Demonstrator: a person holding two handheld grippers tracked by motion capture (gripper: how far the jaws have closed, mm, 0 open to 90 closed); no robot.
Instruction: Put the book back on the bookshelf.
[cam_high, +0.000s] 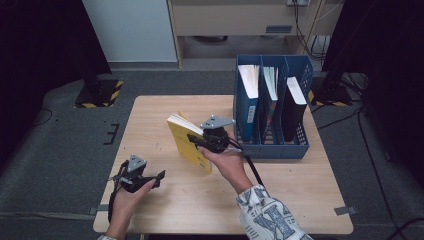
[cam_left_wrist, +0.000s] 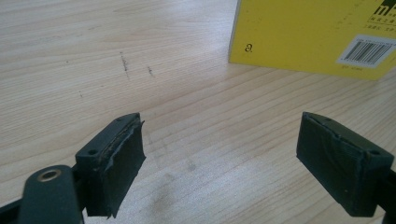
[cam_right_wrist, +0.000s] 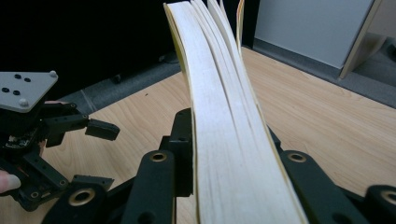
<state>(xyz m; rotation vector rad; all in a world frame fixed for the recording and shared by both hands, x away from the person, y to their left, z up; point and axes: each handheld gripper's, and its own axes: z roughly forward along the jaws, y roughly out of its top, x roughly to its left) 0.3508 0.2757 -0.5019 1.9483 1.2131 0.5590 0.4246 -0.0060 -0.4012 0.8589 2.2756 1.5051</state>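
- Firmly, the right gripper (cam_high: 196, 141) pinched the yellow book (cam_high: 187, 141), its black jaws pressed on either cover near the book's lower edge.
- In the right gripper view the book's pale page block (cam_right_wrist: 229, 140) rose from between those jaws and curved slightly, with a few pages fanning apart at the top.
- The book stood on edge and tilted over the middle of the wooden table (cam_high: 280, 200); whether its lower corner touched the tabletop could not be told.
- Seen from the left gripper view, the back cover showed a barcode (cam_left_wrist: 368, 50), with the book's bottom edge close to the wood.
- The left gripper (cam_high: 159, 177) rested low at the near left part of the table, well apart from the book, its jaws spread wide with nothing between them.
- Its padded fingers (cam_left_wrist: 116, 161) hovered just over bare wood grain marked by a few small scratches.
- A patterned sleeve (cam_high: 267, 215) covered the person's right forearm.
- Beyond the right hand, a blue file rack (cam_high: 270, 145) stood on the far right of the table, just beside that gripper.
- Each of its three compartments held a book standing upright.
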